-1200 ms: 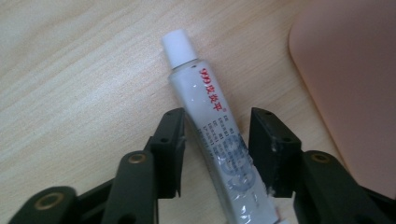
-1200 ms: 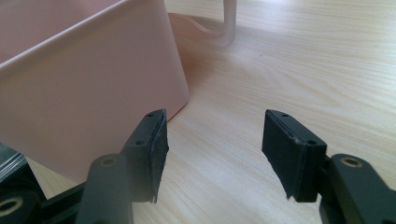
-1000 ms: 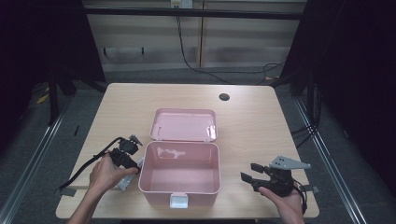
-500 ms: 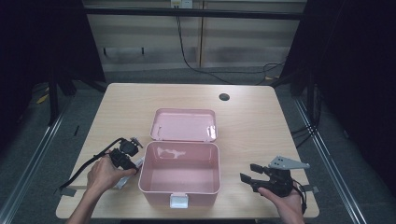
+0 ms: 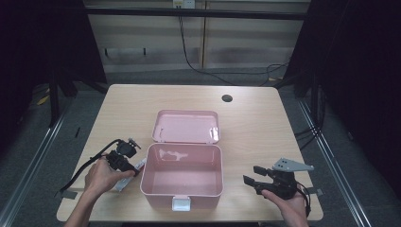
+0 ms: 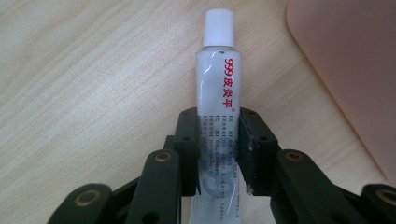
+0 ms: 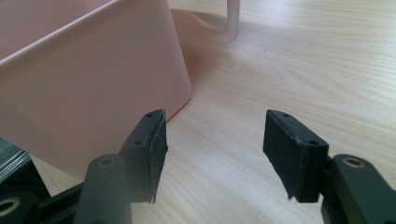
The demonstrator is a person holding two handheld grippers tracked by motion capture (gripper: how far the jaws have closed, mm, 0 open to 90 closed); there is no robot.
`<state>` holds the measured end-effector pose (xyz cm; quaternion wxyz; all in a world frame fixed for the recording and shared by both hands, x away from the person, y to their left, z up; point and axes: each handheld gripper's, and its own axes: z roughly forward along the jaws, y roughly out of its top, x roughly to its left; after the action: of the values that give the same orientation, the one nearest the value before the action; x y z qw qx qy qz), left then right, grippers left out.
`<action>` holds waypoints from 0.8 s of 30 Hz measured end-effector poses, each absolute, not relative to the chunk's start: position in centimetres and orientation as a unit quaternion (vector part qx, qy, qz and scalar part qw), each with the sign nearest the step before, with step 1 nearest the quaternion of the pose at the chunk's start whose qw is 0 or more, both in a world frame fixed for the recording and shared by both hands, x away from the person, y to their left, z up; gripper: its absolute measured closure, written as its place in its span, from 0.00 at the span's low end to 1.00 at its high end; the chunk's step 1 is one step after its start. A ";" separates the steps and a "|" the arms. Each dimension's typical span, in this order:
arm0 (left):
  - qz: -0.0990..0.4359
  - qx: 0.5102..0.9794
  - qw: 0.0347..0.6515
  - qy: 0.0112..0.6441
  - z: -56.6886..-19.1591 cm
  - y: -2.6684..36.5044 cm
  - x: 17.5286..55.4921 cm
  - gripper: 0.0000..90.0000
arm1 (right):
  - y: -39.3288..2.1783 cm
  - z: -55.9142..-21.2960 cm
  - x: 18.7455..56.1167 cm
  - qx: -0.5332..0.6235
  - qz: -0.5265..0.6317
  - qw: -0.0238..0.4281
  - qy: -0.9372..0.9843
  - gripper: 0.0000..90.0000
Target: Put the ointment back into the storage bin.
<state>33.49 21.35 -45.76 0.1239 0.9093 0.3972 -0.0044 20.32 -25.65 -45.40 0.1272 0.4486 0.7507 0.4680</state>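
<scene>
With the left gripper [image 6: 218,154] clamped on the tube [image 6: 219,116] beside the box [image 5: 182,177], lift straight up; the right gripper [image 7: 215,154] stands open, empty.

The high camera looks forward and down over the whole counter [image 5: 142,101]; each gripper camera sits low, close above the wood, facing along its own tongs; all three catch the pink box [image 5: 182,187] from different sides.

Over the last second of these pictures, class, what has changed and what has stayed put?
The left hand-held gripper has just been closing its jaws, now gripping the white tube on the table beside the pink box. The right hand-held gripper stayed open and still; the box hasn't moved.
</scene>
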 end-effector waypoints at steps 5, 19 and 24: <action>-0.025 0.899 0.151 0.411 -45.0 22.1 33.4 0.79 | -25.7 -45.4 20.3 0.451 0.469 0.126 0.749 0.44; -0.039 0.902 0.185 0.388 -42.6 24.3 32.5 0.79 | -25.7 -45.4 20.3 0.450 0.472 0.126 0.748 0.43; -0.033 0.902 0.195 0.385 -41.5 25.0 32.2 0.79 | -25.8 -45.4 20.2 0.454 0.471 0.125 0.746 0.43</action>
<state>32.23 24.99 -41.52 0.1948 0.9016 0.3847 -0.0330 20.24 -25.77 -45.36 0.1245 0.4538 0.7462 0.4709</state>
